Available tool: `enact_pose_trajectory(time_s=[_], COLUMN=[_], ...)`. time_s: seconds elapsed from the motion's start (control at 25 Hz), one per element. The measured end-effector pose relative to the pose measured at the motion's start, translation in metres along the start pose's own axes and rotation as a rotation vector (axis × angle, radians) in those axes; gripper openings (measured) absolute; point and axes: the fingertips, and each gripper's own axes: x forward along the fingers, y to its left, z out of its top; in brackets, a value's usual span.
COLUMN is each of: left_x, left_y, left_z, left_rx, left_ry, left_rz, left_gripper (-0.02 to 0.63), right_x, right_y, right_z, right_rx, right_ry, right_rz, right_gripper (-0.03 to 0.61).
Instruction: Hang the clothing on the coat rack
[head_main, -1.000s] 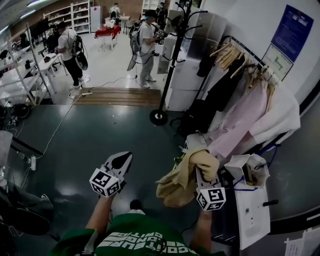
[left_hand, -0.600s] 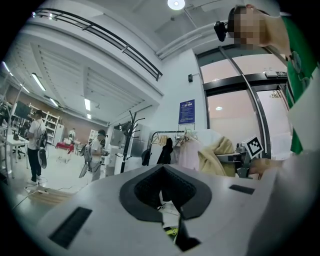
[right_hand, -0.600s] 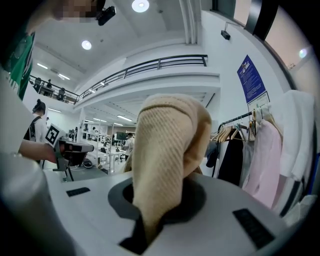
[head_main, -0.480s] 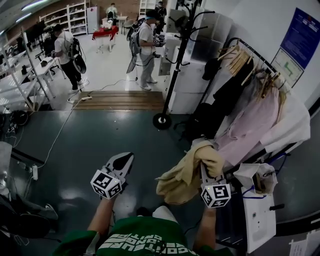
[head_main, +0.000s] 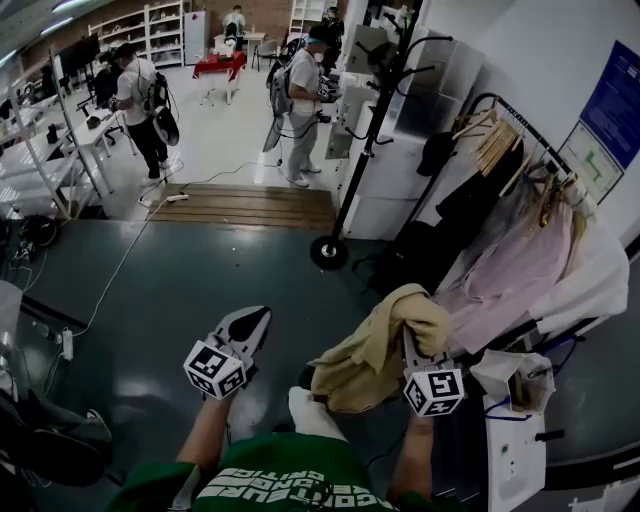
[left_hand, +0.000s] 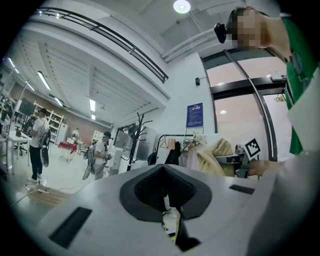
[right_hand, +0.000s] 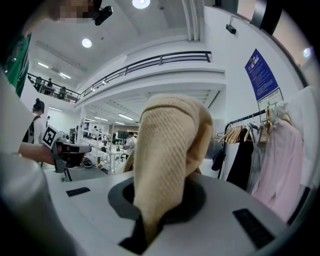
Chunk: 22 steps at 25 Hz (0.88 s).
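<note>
Right gripper (right_hand: 145, 232): jaws clamped on a beige waffle-knit sweater (head_main: 372, 352). A thick fold of it rises straight out of the dark padded throat between them, and the ribbed weave is plain in the right gripper view. The rest of the knit slumps in a soft heap to the left of this gripper, hanging clear of the glossy dark green floor (head_main: 180, 270).

Left gripper (head_main: 243, 325): grey, tapered jaws pressed together, nothing between them.

Black metal coat rack (head_main: 362, 150): thin pole, curved hooks at the top, round disc base. It stands ahead of the sweater and well apart from it.

Right of the rack hangs a row of pale wooden hangers (head_main: 492, 145). Below them hangs a smooth pale pink garment (head_main: 515, 265), its lower edge near the sweater.
</note>
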Motion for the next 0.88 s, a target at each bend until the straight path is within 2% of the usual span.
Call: enact_pose_trajectory(time_s=[0.36, 0.88], left_x=[0.048, 0.185], left_y=[0.040, 0.118], left_z=[0.004, 0.016], left_rx=[0.004, 0.038], left_ry=[0.006, 0.033], left_rz=[0.007, 0.011], left_gripper=[-0.006, -0.006], right_x=[0.058, 0.176], right_y=[-0.028, -0.107], right_z=[0.013, 0.026], right_rx=[-0.012, -0.011], right_ry=[-0.007, -0.009], right_rz=[0.002, 0.014], right_gripper=[0.041, 0.041])
